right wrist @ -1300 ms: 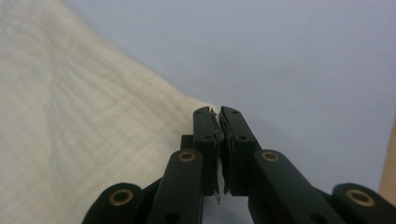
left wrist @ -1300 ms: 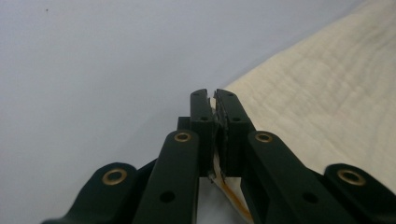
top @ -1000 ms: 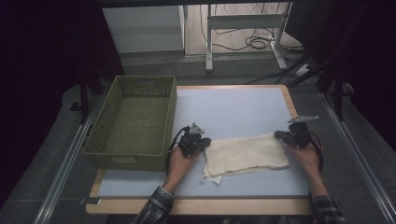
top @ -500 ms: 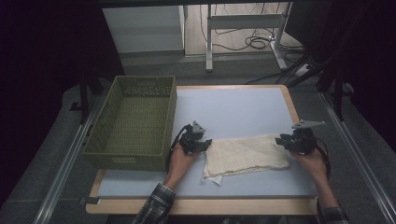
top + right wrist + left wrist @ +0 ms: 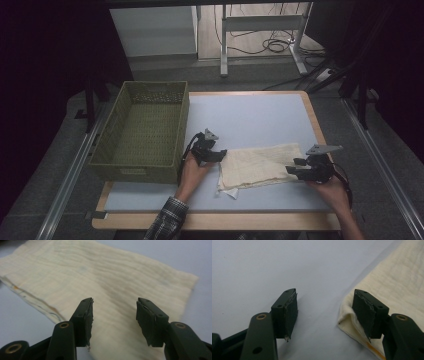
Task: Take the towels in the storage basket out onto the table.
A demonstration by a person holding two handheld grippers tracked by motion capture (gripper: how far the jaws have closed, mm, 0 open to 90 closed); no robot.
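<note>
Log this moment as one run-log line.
left claw: open, at cloth corner | right claw: open, over cloth | cloth: folded, flat on table | basket: empty

both hand-held grippers (image 5: 222,154) (image 5: 291,170) agape, low

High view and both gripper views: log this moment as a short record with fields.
surface: pale blue table with a wooden edge
cloth: cream, folded, lying flat
basket: green, woven, at the table's left
left gripper: open at the cloth's left edge, one jaw over the folded corner
right gripper: open at the cloth's right end, jaws low over the cloth
cloth held: no
</note>
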